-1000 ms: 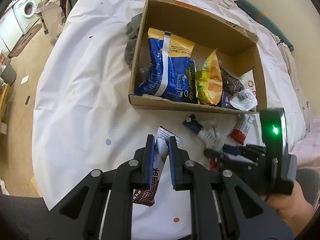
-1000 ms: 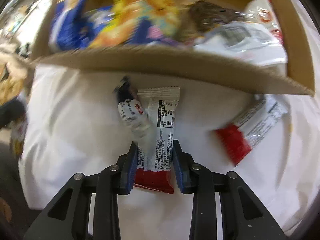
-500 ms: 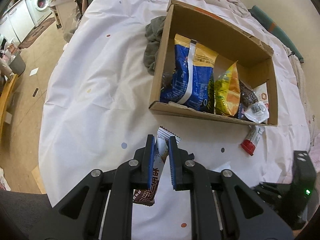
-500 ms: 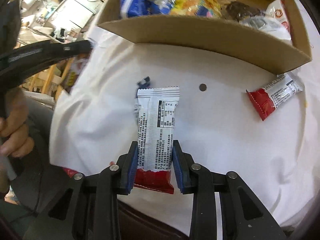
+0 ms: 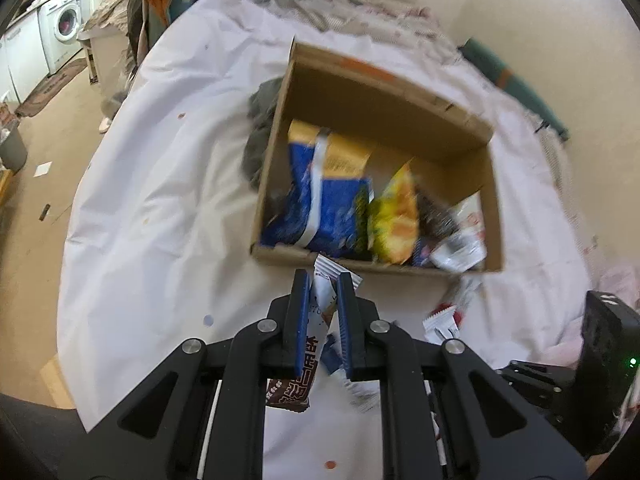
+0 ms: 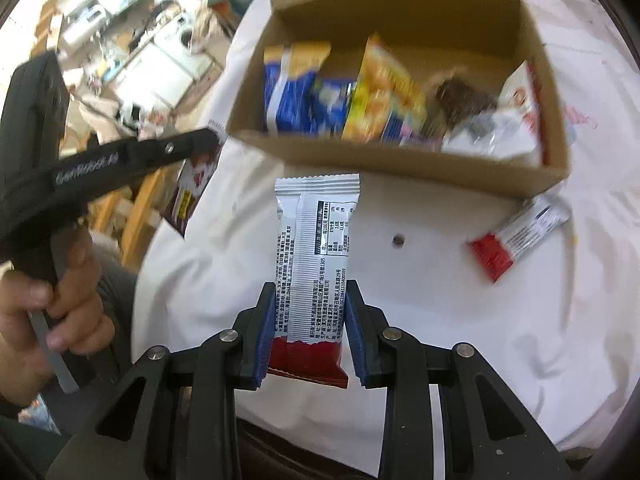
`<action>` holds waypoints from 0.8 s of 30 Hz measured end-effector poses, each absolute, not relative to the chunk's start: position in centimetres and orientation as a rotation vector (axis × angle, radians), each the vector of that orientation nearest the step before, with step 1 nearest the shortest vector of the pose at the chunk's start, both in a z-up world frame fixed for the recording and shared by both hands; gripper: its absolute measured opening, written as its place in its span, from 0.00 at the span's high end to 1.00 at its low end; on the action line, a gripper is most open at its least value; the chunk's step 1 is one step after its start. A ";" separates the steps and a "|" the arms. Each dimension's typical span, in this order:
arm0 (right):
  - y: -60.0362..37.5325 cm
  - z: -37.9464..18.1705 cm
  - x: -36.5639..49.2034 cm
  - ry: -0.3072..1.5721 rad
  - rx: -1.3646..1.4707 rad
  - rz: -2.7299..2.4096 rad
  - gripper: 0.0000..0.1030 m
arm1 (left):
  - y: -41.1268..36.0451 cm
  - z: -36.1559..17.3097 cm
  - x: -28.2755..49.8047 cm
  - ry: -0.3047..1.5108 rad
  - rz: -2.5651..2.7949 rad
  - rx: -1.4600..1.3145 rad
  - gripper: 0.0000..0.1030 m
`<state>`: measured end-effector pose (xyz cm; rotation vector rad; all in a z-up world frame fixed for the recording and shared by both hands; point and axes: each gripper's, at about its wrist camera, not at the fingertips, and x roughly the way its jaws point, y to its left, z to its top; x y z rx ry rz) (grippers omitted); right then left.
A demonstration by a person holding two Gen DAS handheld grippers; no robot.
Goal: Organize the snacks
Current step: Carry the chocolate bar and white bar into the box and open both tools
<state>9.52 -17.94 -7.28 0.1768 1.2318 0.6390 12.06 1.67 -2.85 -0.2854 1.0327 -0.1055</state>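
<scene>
Both pairs of fingers are clamped on snack bars: left gripper (image 5: 323,292) pinches a brown-and-white bar (image 5: 310,344), right gripper (image 6: 307,308) pinches a white bar w/ red end (image 6: 314,264). Vs. a sec ago, both grippers have lifted off the white sheet (image 5: 160,200) and swung toward the cardboard box (image 5: 384,128); the right one was down at sheet level next to a small dark-ended packet, now it's raised w/ the box opening in full view. Left cam has the box more centred and nearer than half a sec ago; frames are motion-blurred, so prob. mid-move. My read: both picks are done, this is the carry phase, drop into the box comes next. Long axis of the white bar runs straight out along the fingers, crimped white end pointing at the box's near wall, red end back between the pads. Brown bar lies likewise lengthwise along the left fingers, white crimped tip forward just at the box's near edge, brown printed end hanging back and below. Box already holds a blue bag (image 6: 296,92), a yellow bag (image 6: 380,92) and smaller packs at the right. One red-and-white bar (image 6: 516,236) is left on the sheet near the box's right corner; small packets (image 5: 442,322) show on the sheet under the left gripper too, so more trips look needed.
</scene>
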 end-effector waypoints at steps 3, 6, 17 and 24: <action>-19.2 -5.9 10.4 1.188 0.209 0.598 0.67 | 1.7 -1.5 12.9 1.006 -0.105 -0.309 0.89; -20.1 -5.6 11.6 1.161 0.255 0.529 0.67 | 1.3 -0.4 13.9 0.990 -0.095 -0.309 0.89; -22.2 -4.3 15.9 1.094 0.309 0.452 0.67 | -1.8 2.0 18.0 0.877 -0.101 -0.224 0.89; -23.2 -4.6 18.1 1.097 0.339 0.416 0.67 | -2.8 2.0 21.1 0.872 -0.118 -0.189 0.89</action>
